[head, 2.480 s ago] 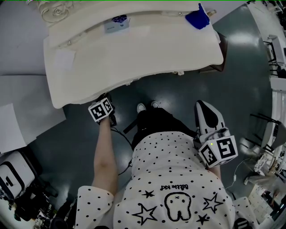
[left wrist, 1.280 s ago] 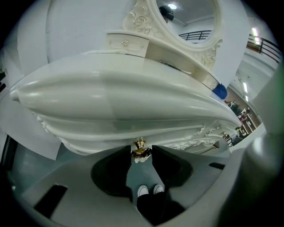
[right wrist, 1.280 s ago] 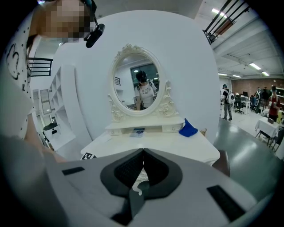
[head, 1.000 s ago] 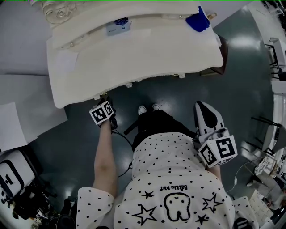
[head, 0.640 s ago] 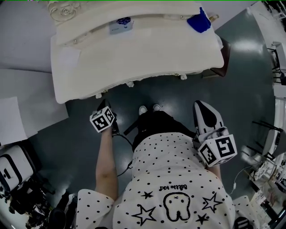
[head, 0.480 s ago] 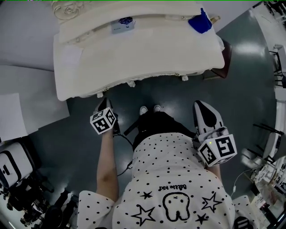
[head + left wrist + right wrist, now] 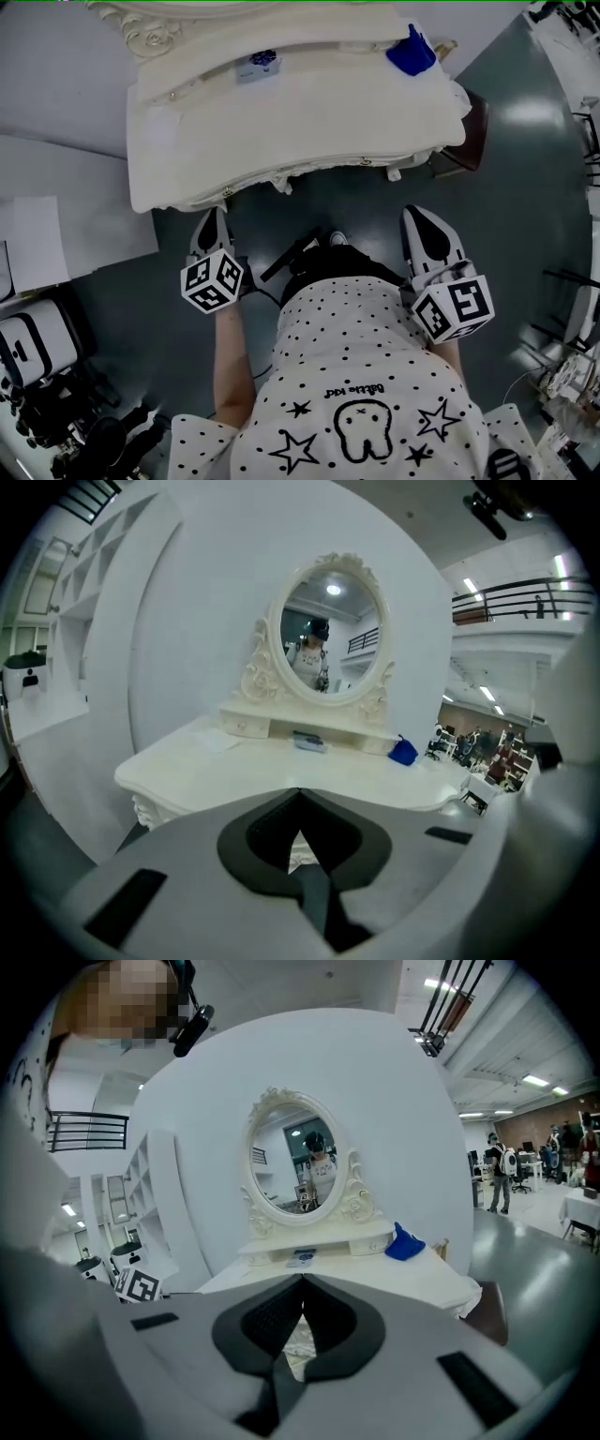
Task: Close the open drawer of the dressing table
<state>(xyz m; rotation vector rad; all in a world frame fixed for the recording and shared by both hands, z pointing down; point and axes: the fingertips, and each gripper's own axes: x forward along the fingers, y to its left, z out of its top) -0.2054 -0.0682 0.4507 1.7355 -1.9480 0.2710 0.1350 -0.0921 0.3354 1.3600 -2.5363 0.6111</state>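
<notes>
The dressing table (image 7: 300, 122) stands right in front of me against a curved white wall. It is cream-white, with a broad top whose front edge swells toward me in a wavy line. A carved apron with small knobs shows just under that lip. From above, the drawer front appears level with the rest of that carved front, though I cannot be sure of it. At the back sits a low shelf unit with little drawers (image 7: 251, 726), and over it an oval mirror (image 7: 330, 630) in a scrolled frame. A blue cloth-like thing (image 7: 411, 52) lies at the top's back right corner, and a small flat pack (image 7: 258, 66) lies near the middle of the back. The pack carries blue print too small for me to read. My left tongs (image 7: 214, 216) hang short of the table's front, apart from it, with the jaws pressed together and nothing between them. My right tongs (image 7: 419, 216) are the same, closed tight on nothing, and also short of the front. Each carries a cube with black square markers. My dotted shirt (image 7: 366, 375) has stars, a tooth figure and a short line of lettering that I cannot make out reliably.
</notes>
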